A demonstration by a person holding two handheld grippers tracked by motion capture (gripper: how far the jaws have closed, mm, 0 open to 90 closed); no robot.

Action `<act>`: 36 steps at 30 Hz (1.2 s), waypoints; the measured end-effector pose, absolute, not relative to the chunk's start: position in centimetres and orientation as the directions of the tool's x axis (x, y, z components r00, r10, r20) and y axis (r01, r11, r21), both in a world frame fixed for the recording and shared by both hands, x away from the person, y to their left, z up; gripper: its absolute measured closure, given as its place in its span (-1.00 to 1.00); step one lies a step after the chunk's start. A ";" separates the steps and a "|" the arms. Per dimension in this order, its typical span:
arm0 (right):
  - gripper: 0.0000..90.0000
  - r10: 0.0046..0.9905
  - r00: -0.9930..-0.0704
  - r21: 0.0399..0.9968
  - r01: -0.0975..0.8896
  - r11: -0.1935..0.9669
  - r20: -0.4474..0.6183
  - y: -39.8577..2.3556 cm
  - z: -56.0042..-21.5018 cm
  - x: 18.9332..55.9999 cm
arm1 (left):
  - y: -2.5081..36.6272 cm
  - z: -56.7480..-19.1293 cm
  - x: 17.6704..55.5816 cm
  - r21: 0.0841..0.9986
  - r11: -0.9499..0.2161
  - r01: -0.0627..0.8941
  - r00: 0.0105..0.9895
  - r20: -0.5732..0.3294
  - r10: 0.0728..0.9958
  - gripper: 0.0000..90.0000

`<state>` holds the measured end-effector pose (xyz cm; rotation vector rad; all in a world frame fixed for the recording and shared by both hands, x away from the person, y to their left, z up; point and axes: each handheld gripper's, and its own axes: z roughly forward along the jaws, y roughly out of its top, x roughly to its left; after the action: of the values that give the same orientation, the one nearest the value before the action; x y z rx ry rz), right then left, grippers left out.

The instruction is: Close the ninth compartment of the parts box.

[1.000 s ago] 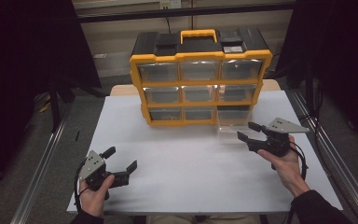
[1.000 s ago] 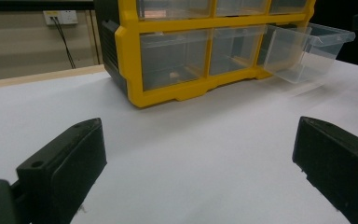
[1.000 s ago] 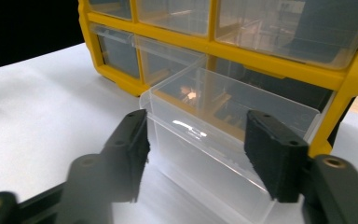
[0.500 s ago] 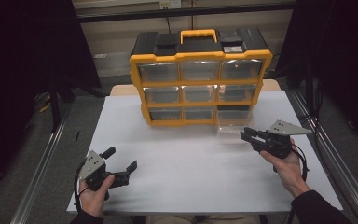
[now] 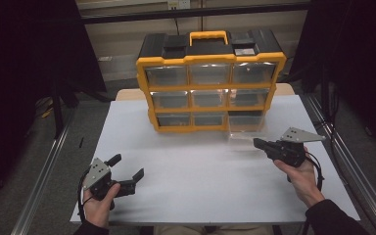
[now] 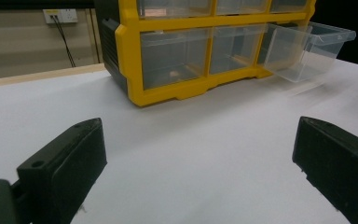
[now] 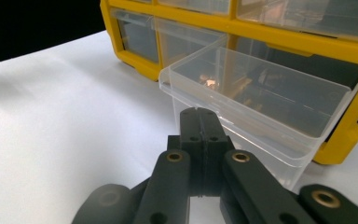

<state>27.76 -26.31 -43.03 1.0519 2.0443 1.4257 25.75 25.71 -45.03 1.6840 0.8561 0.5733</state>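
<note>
Right gripper (image 7: 199, 114) at the pulled-out clear drawer (image 7: 261, 93); jaws just closed, pressed together, nothing between them.
The drawer juts from the bottom-right slot of the yellow organizer cabinet (image 5: 210, 88) on the white counter (image 5: 200, 171); the jaw tips sit at its front wall. Left gripper (image 5: 126, 171) rests well apart, jaws wide open, empty.

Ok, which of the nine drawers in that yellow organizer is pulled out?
The bottom-right clear drawer of the organizer, the one just ahead of the shut right gripper. It juts out over the table; the other eight sit flush.
</note>
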 end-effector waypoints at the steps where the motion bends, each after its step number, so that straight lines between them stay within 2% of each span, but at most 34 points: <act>1: 1.00 0.783 -0.618 0.921 0.340 0.190 0.067 -26.3 -43.1 27.8 | 25.8 -45.0 25.8 0.961 -0.135 0.243 0.622 -0.047 0.782 -0.94; 12: 1.00 0.786 -0.616 0.913 0.347 0.213 0.051 -26.1 -43.8 28.0 | 25.8 -45.0 25.7 0.961 -0.134 0.243 0.622 -0.048 0.782 -0.94; 18: 1.00 0.793 -0.606 0.888 0.398 0.231 0.065 -25.9 -44.9 28.4 | 25.8 -45.0 25.8 0.960 -0.136 0.244 0.621 -0.047 0.783 -0.94; 36: 1.00 0.795 -0.606 0.875 0.403 0.269 0.036 -25.2 -46.1 30.0 | 25.7 -45.1 25.9 0.959 -0.135 0.249 0.624 -0.052 0.780 -0.94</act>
<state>30.00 -25.18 -46.06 1.0838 2.1329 1.2838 25.88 25.74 -45.10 1.6895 0.8527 0.5713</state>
